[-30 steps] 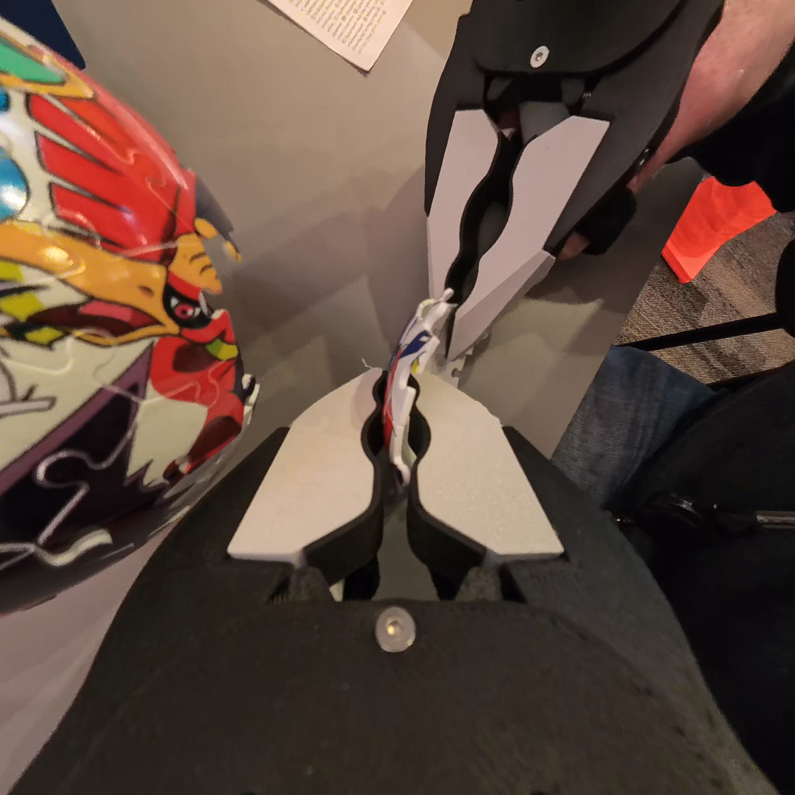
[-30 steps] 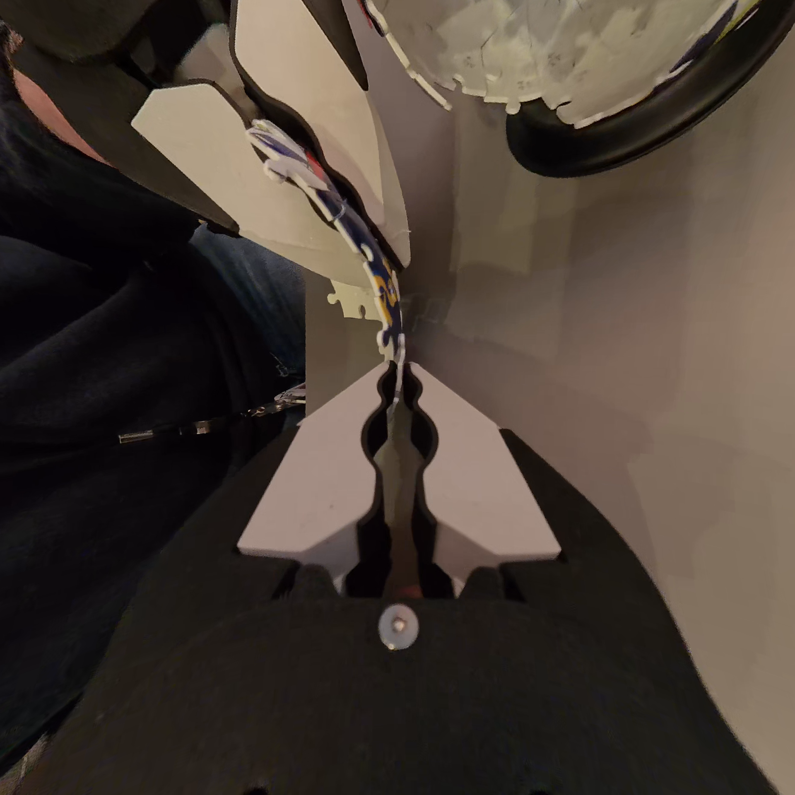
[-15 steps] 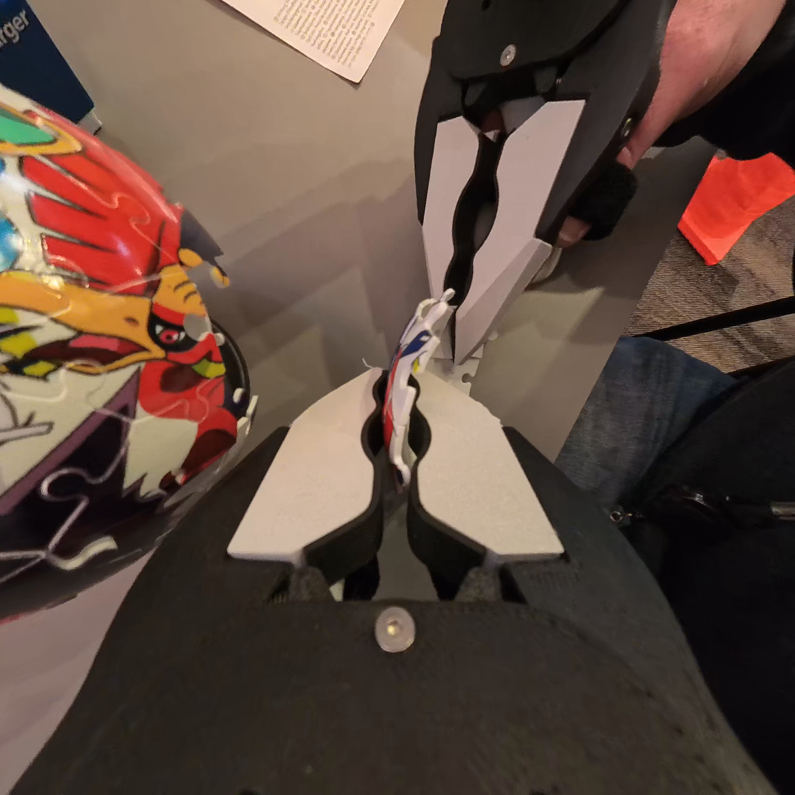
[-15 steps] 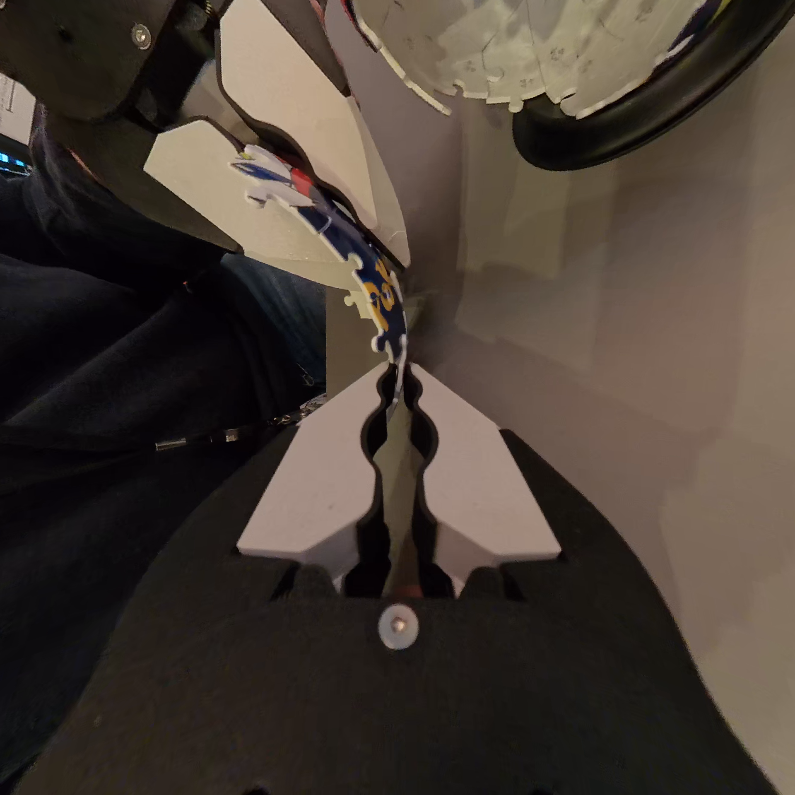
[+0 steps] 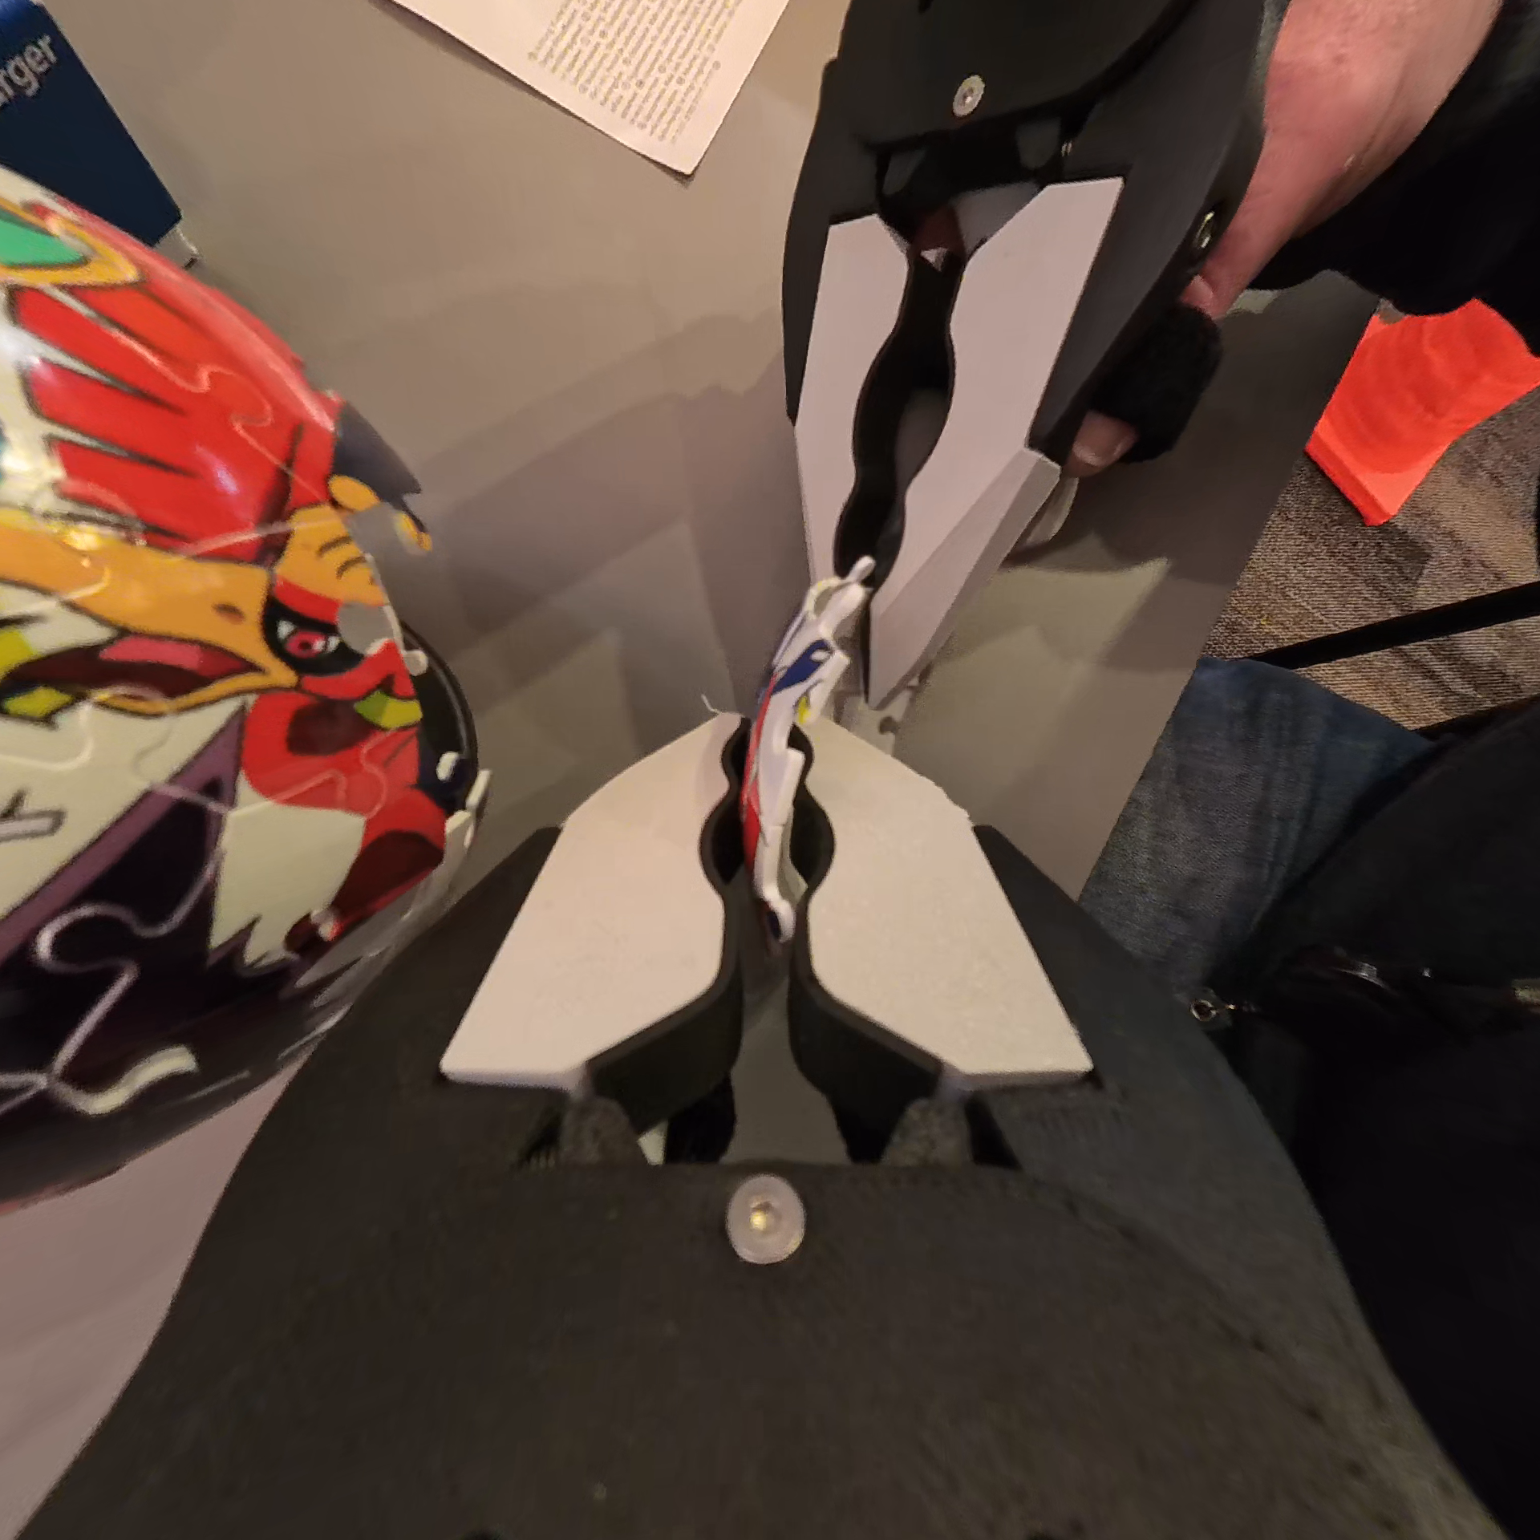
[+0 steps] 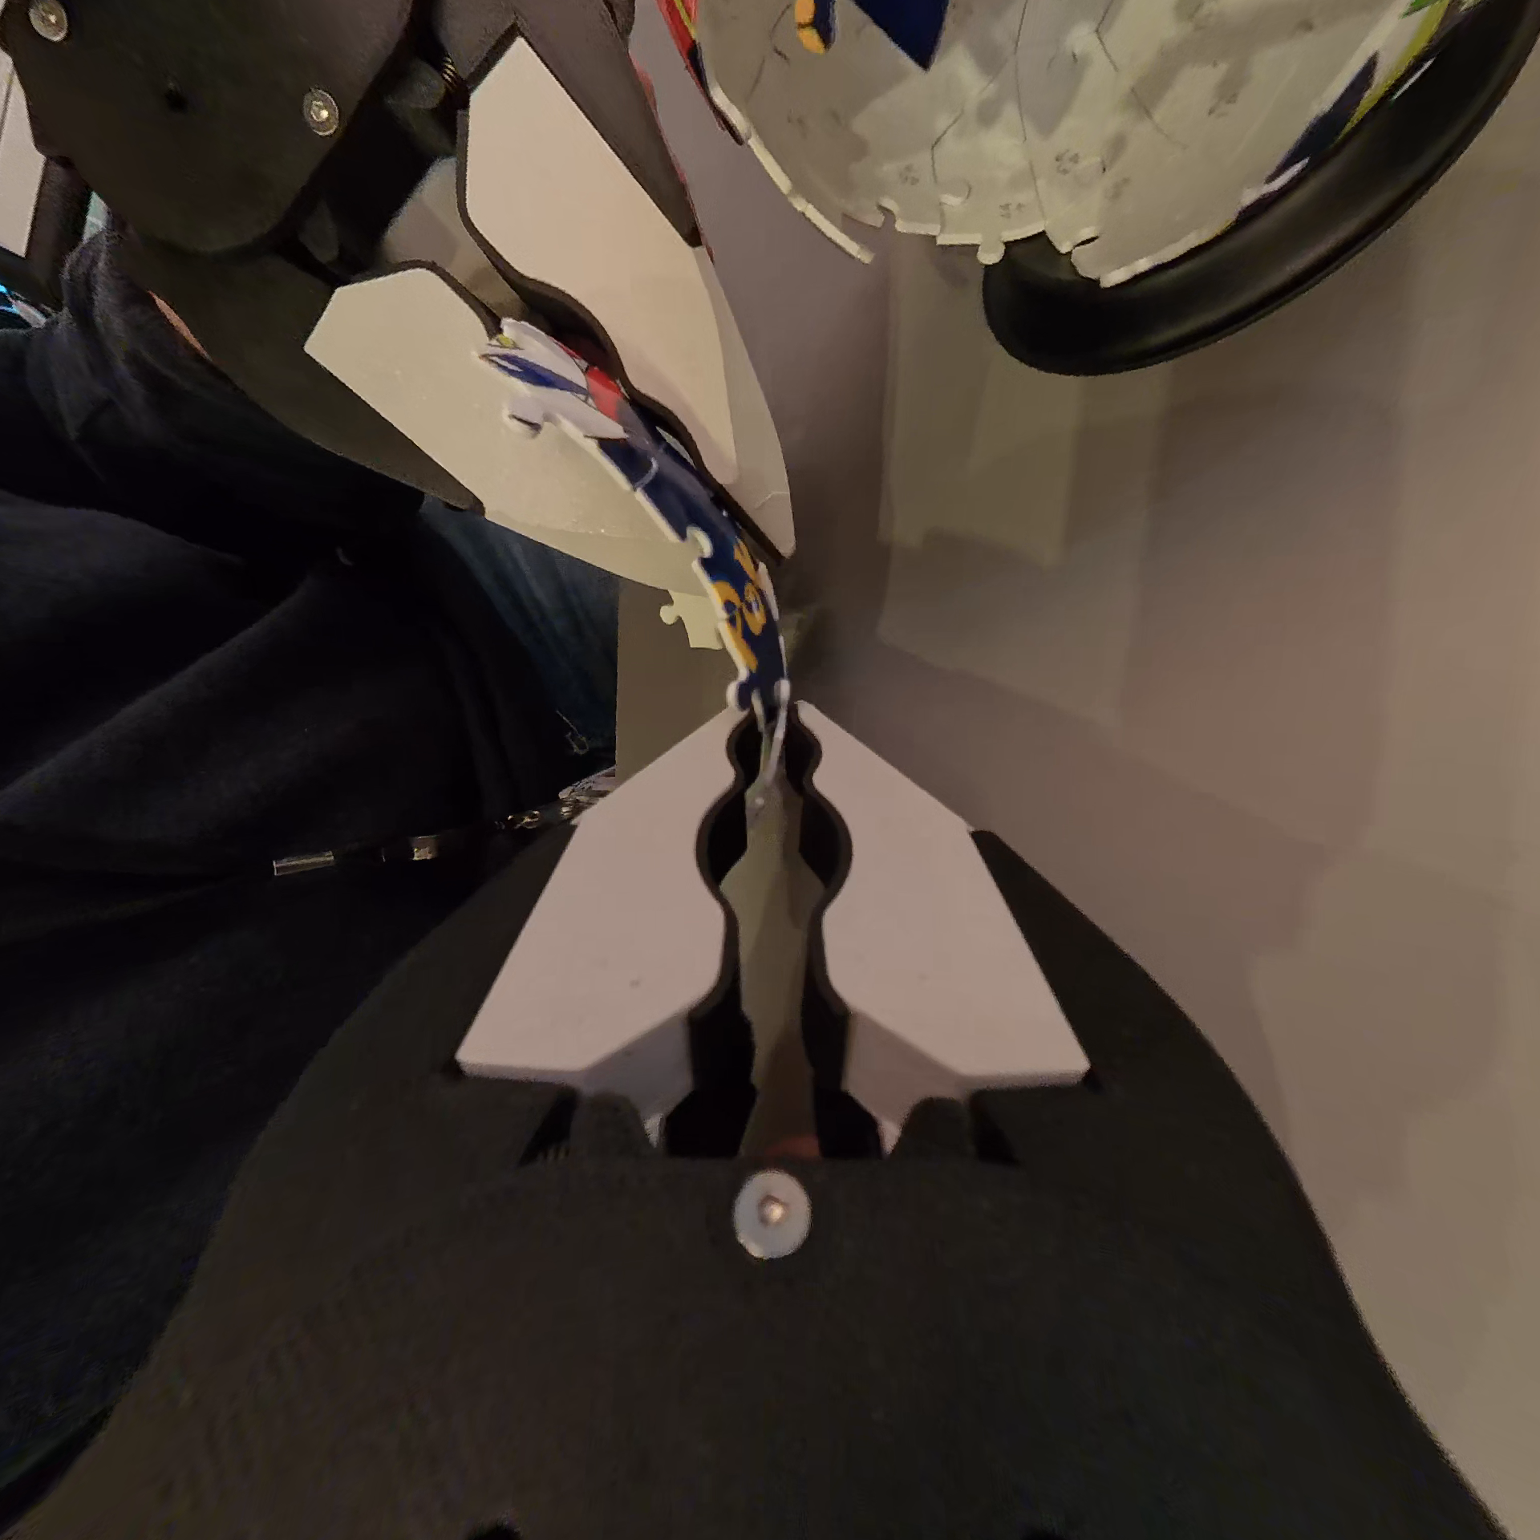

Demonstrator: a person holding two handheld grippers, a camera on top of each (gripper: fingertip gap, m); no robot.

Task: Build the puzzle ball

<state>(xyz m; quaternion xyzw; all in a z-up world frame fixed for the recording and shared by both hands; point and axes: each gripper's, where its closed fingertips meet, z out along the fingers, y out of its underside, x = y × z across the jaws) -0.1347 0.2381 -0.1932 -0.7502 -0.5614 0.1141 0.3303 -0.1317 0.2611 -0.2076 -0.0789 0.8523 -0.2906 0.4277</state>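
A curved strip of joined puzzle pieces hangs in the air above the grey bench, pinched edge-on by both tools. The left hand-held gripper is clenched on its near end, the piece sitting deep between the white fingers. The right hand-held gripper nips the far, blue-and-yellow tip with its jaws almost together. To the left of the strip, the part-built puzzle ball, printed with a red and orange bird, rests in a black ring stand; its open, toothed edge shows pale inner faces. A printed sheet lies farther back.
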